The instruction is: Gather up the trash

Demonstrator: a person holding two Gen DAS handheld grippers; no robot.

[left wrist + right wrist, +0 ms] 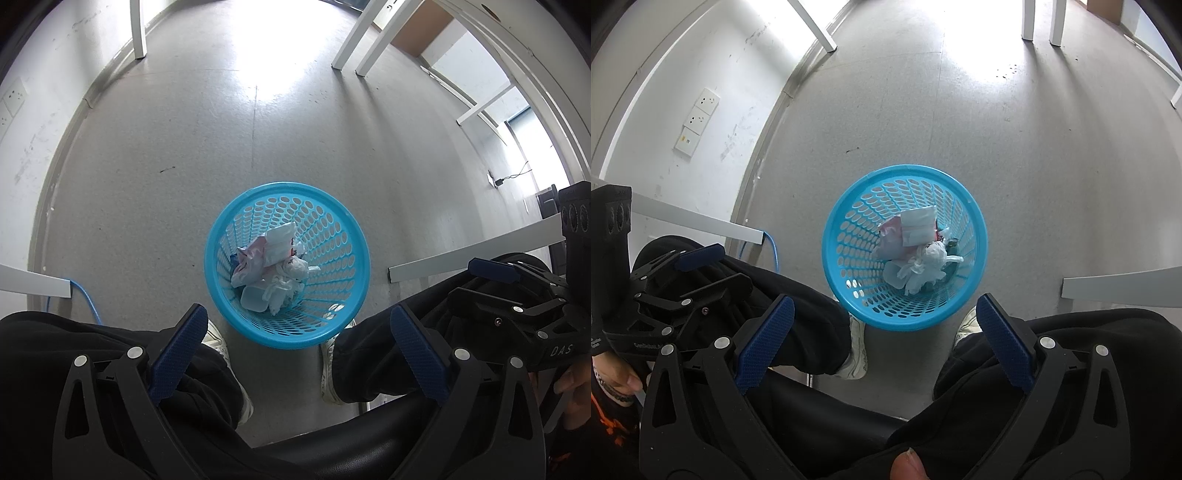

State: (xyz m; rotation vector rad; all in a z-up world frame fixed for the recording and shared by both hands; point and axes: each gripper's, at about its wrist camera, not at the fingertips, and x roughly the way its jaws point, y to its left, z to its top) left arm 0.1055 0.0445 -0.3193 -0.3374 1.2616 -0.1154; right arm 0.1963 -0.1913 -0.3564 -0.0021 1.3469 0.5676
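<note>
While both grippers hang above the person's lap, a blue perforated wastebasket [287, 264] stands on the grey floor [184, 155] at the centre of the left wrist view, just ahead of two white sneakers [227, 354]. Look inside it: crumpled white tissue [291, 280], a pinkish wrapper [251, 264], a flat white packet [279, 240] and a small pale plastic lid [253, 297] lie heaped at the bottom, all of it trash already in the bin.

Left gripper [299, 354] first: its blue-padded fingers [177, 354] are spread wide at the bottom of the frame, nothing between them, one over each black trouser leg [207, 387]. And the right gripper [882, 339] in its own view, same story, jaws released and bare, framing the basket from below. At the right edge of the left view you can see the right gripper from the side, fingers apart, with part of a hand [572, 391] under it.

Over in the right wrist view the basket sits slightly right of centre, its rim touching neither shoe as far as I can tell. Left of it a blue cable [774, 251] runs along the floor near a white table leg [701, 219], and wall sockets [698, 122] show on the scuffed white wall at upper left. More white furniture legs [1039, 22] stand at the top of the frame, in the bright glare on the floor.
</note>
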